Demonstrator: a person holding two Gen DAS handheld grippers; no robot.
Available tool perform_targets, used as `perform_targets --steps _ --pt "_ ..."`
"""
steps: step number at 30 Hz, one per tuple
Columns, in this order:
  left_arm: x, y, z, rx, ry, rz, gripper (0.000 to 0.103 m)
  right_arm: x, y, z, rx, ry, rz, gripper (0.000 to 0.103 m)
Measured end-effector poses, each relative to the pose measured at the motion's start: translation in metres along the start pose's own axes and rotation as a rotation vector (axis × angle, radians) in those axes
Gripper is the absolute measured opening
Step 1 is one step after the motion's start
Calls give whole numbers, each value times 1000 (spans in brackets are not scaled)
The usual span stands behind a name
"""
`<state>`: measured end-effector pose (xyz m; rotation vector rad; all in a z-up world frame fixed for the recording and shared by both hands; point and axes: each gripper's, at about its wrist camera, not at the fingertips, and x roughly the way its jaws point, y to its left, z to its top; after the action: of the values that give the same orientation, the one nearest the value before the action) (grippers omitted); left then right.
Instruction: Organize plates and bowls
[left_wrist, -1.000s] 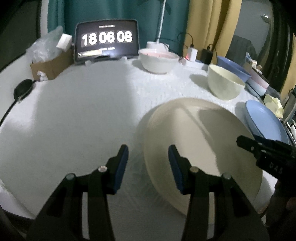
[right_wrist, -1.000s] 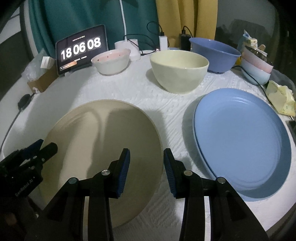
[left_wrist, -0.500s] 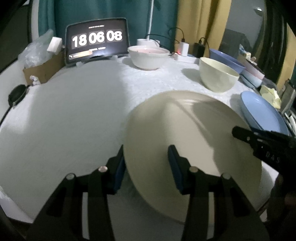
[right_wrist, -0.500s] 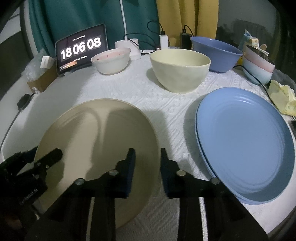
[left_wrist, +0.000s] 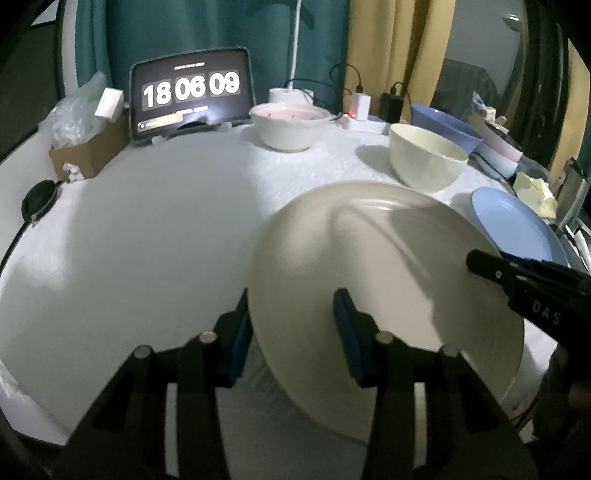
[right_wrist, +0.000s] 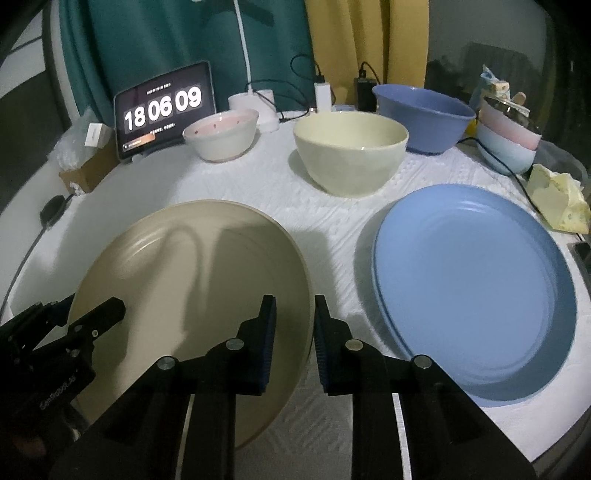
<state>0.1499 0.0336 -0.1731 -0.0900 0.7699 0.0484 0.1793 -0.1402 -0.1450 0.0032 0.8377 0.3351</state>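
The beige plate (right_wrist: 192, 288), on the table (left_wrist: 129, 240) beside the blue plates (right_wrist: 476, 295), is now lifted at its left edge. Its right rim is pinched by the right gripper (right_wrist: 294, 332), whose jaws have just been closing; the left gripper (left_wrist: 291, 325) straddles the left rim, not visibly pressing. A two-handed lift seems begun.

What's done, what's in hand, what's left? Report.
Done: two blue plates stacked; small bowls nested far right. In hand: beige plate, the right gripper has just been closing on its rim, left gripper straddling the opposite rim. Left: pink bowl, cream bowl and blue bowl stand loose.
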Motion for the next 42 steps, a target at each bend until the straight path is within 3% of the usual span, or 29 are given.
perform_targets --steps 19,42 --pt "-18 -43 23 68 -37 -28 44 -35 -39 10 71 -78 -5 21" --pt "-18 -103 37 155 -31 -26 44 -47 -97 9 166 -116 8 21"
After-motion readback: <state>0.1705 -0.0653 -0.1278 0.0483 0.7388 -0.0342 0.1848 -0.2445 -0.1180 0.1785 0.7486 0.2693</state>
